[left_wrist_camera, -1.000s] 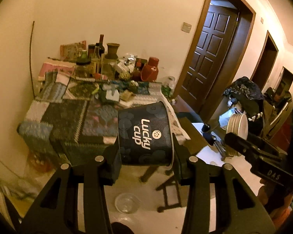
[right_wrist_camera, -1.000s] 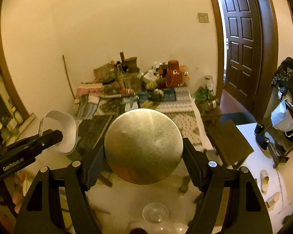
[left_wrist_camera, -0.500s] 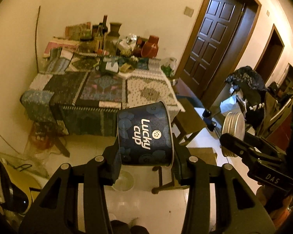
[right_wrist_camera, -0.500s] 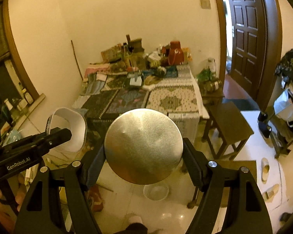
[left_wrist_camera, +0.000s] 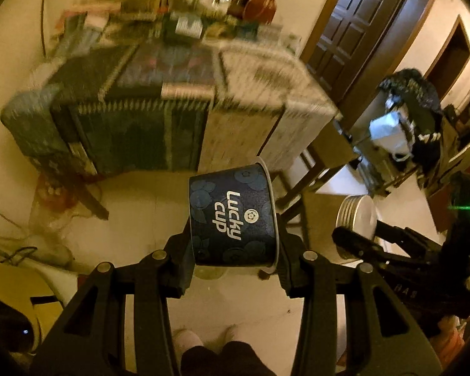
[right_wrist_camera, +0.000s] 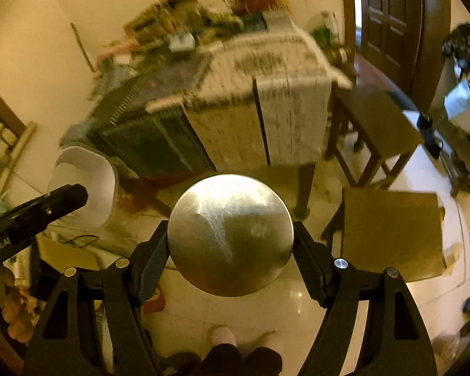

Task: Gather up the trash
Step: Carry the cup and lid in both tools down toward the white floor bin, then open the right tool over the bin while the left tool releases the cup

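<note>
At frame centre of the left wrist view, the paper cup (left_wrist_camera: 233, 219) is clamped sideways in the left gripper (left_wrist_camera: 235, 261). The metal tin (right_wrist_camera: 230, 235) is pinched across its width by the right gripper (right_wrist_camera: 230, 255), so both pieces of trash can be carried together, judging by the floor below.

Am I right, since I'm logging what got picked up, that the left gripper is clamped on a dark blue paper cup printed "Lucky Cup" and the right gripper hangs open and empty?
Not quite. The left gripper does clamp the Lucky Cup paper cup, but the right gripper is not empty: the right wrist view shows its fingers pressed against a round metal lid.
</note>
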Action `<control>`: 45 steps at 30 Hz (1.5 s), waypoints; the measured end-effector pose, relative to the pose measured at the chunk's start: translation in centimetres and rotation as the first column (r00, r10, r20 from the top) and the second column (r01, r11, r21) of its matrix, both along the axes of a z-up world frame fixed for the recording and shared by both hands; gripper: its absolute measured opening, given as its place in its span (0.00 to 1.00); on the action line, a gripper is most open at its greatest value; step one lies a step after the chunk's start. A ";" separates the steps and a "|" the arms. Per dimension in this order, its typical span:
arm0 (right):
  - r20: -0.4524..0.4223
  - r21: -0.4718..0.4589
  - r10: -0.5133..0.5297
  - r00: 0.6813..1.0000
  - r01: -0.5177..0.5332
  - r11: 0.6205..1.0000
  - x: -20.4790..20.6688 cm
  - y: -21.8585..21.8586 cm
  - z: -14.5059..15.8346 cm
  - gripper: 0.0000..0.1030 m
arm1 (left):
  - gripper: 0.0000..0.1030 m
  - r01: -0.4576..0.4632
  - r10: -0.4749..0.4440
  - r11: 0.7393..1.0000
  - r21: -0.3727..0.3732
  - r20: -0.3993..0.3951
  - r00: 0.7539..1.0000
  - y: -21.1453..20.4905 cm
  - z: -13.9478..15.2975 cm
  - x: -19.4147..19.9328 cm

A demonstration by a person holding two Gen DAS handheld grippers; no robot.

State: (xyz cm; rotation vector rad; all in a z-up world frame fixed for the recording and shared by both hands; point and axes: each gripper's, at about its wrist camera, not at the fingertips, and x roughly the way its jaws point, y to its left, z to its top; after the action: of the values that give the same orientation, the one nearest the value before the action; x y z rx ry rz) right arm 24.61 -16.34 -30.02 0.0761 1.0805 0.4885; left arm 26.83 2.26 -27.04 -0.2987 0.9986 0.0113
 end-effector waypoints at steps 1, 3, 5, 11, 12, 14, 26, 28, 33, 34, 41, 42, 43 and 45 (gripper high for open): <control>-0.009 -0.005 -0.003 1.000 0.003 1.000 0.2 0.3 -1.1 0.70 | 0.42 -0.003 0.003 1.000 -0.003 -0.018 1.000 0.3 -1.6 0.3; -0.024 -0.021 -0.004 1.000 0.004 1.000 0.7 1.1 -3.7 0.70 | 0.42 -0.010 0.010 1.000 -0.010 -0.056 0.998 1.0 -5.1 0.8; -0.035 -0.034 0.002 0.999 -0.003 0.999 1.3 1.9 -6.0 0.70 | 0.42 -0.020 0.019 1.000 -0.010 -0.089 0.996 1.7 -8.5 1.1; -0.045 -0.046 0.051 0.998 -0.053 0.998 2.5 4.6 -12.7 0.70 | 0.42 -0.067 0.063 0.998 -0.016 -0.153 0.986 4.0 -16.5 1.7; -0.047 -0.039 0.065 0.997 -0.066 0.997 2.7 5.2 -13.6 0.70 | 0.42 -0.075 0.073 0.997 -0.011 -0.162 0.984 4.4 -17.7 1.8; -0.054 -0.035 0.079 0.995 -0.081 0.996 3.0 5.9 -15.4 0.71 | 0.42 -0.089 0.085 0.996 -0.014 -0.175 0.981 5.0 -19.7 2.0; -0.160 -0.046 0.116 0.980 -0.125 0.991 4.1 6.6 -21.6 0.71 | 0.42 -0.104 0.088 0.993 -0.054 -0.251 0.964 5.3 -27.5 4.2; -0.176 -0.043 0.101 0.979 -0.110 0.993 4.4 6.1 -21.8 0.71 | 0.42 -0.091 0.071 0.994 -0.062 -0.263 0.962 4.7 -28.2 4.8; -0.183 -0.068 0.065 0.981 -0.078 0.995 4.9 5.0 -21.7 0.71 | 0.42 -0.049 0.017 0.993 -0.108 -0.284 0.959 2.7 -29.3 6.2; -0.180 -0.074 0.056 0.982 -0.070 0.995 5.0 4.7 -21.4 0.71 | 0.43 -0.045 0.007 0.992 -0.122 -0.290 0.957 2.5 -29.4 6.4; -0.163 -0.084 0.024 0.986 -0.038 0.996 5.4 3.4 -19.2 0.71 | 0.62 -0.013 -0.018 0.996 -0.089 -0.339 0.941 0.8 -29.0 7.2; -0.158 -0.085 0.021 0.987 -0.035 0.996 5.4 3.3 -18.6 0.71 | 0.62 -0.013 -0.015 0.997 -0.080 -0.335 0.942 0.8 -28.2 7.0; -0.155 -0.086 0.019 0.988 -0.033 0.996 5.4 3.2 -18.1 0.71 | 0.62 -0.012 -0.014 0.997 -0.077 -0.332 0.943 0.7 -27.8 6.9; -0.151 -0.085 0.016 0.988 -0.029 0.996 5.4 3.0 -16.9 0.71 | 0.61 -0.009 -0.012 0.998 -0.064 -0.321 0.947 0.8 -26.2 6.5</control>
State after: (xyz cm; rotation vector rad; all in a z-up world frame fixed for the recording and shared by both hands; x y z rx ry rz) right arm 29.97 -13.31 -46.94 0.0238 1.2499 0.4612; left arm 33.34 3.03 -53.23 -0.3633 1.3259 0.0270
